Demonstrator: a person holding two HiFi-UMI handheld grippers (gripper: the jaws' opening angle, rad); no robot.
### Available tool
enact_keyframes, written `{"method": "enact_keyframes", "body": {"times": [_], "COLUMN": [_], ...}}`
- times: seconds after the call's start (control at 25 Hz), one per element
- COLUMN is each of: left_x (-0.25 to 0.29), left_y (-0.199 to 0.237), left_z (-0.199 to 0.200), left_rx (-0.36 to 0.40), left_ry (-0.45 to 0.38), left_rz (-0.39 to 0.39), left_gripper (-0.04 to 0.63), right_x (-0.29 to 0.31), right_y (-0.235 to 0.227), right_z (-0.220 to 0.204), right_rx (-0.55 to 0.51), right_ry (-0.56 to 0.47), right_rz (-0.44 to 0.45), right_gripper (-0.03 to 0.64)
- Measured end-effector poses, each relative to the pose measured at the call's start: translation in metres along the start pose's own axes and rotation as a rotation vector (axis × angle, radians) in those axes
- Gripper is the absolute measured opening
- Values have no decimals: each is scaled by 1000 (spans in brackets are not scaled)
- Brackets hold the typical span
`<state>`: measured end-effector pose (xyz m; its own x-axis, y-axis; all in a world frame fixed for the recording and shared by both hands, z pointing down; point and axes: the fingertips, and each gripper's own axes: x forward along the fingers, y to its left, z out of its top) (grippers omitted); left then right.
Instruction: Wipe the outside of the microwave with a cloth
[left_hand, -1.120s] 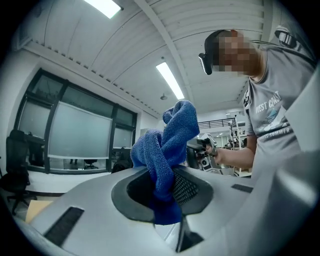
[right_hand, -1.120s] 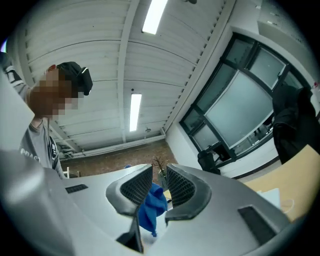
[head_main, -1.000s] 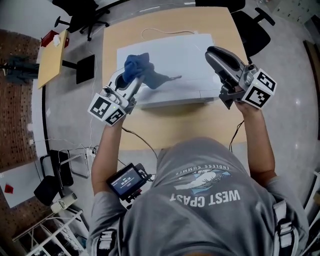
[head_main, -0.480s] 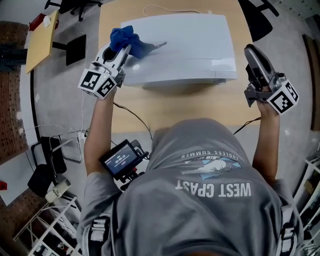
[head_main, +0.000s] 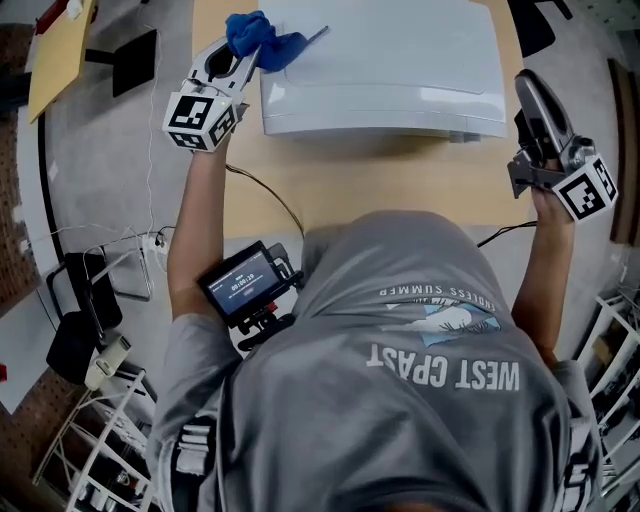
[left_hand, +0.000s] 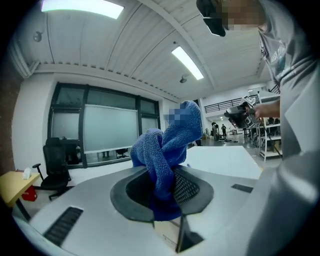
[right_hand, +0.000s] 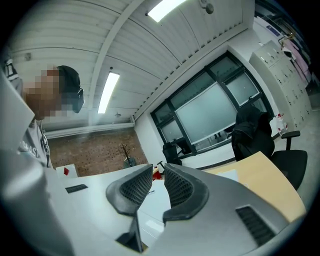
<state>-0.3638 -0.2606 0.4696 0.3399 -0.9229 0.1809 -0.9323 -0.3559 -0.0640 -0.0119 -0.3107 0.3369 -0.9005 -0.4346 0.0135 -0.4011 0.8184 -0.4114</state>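
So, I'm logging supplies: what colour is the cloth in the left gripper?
The textured fabric cloth is solid blue; the left gripper view shows it best.

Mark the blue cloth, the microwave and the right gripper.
blue cloth (head_main: 257, 36): head view, bunched middle of the cloth.
microwave (head_main: 390, 60): head view, bare top panel.
right gripper (right_hand: 158, 175): right gripper view, gap midway between its fingertips.

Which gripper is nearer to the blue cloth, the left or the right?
Left. The left gripper is shut on the blue cloth at the microwave's left edge; the right gripper is off the microwave's right side, apart from the cloth.
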Motion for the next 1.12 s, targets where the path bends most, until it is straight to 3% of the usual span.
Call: {"method": "enact_keyframes", "body": {"times": [0.16,0.32,0.44,0.6,1.12], "left_x": [-1,-1,-3,2,-7], "left_y": [-2,3,7,-20,-76], "left_z": [-38,-44,-69,-120,-266], "left_rx": [0,62,111,209,304], "left_ry": [63,88,165,295,619], "left_rz": [35,82,118,50,-138], "left_gripper": [89,89,89,89,87], "right_x": [-5,-4,-4,-6,-12], "right_y": [5,8,10,10,30], "right_z": [-15,-19,-21,-27,-43], "right_rx": [1,6,9,13,18], "right_ry": [19,38,52,66,109], "right_rz": [-21,-35,-42,-58,-99], "right_gripper": [78,78,78,78,78]}}
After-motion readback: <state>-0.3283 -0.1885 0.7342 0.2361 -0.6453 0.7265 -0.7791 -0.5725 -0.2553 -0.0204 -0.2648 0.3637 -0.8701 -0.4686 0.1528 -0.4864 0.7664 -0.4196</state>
